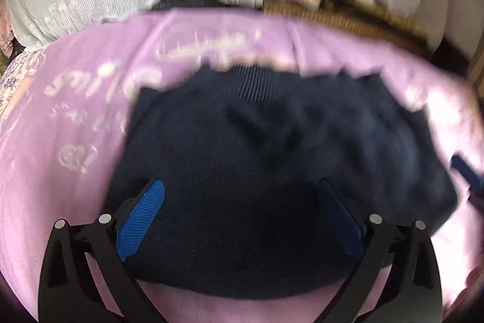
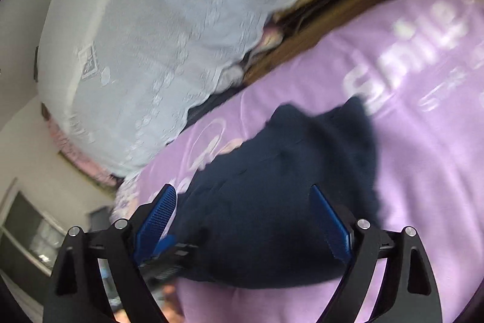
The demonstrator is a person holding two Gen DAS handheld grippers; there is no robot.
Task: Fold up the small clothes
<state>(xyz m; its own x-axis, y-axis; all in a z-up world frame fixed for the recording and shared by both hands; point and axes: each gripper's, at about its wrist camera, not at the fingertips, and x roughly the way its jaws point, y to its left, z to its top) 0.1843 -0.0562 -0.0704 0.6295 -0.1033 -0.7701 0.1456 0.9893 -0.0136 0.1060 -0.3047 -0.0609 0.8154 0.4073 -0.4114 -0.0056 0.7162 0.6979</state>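
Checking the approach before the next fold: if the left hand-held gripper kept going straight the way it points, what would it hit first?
Most likely the dark navy garment: it fills the space ahead of the open left hand-held gripper, lying on the purple cloth. Depth is blurred.

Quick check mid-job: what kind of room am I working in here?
Probably a bedroom: the navy garment lies on a lilac printed bedsheet, with a white lace cover draped behind it.

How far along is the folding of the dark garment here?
Done: the navy garment lies on the purple sheet in a compact shape, seemingly folded at least once; blur hides the details. In hand: nothing; the left gripper and right gripper both stand open over it. Left: any further fold or tidying.
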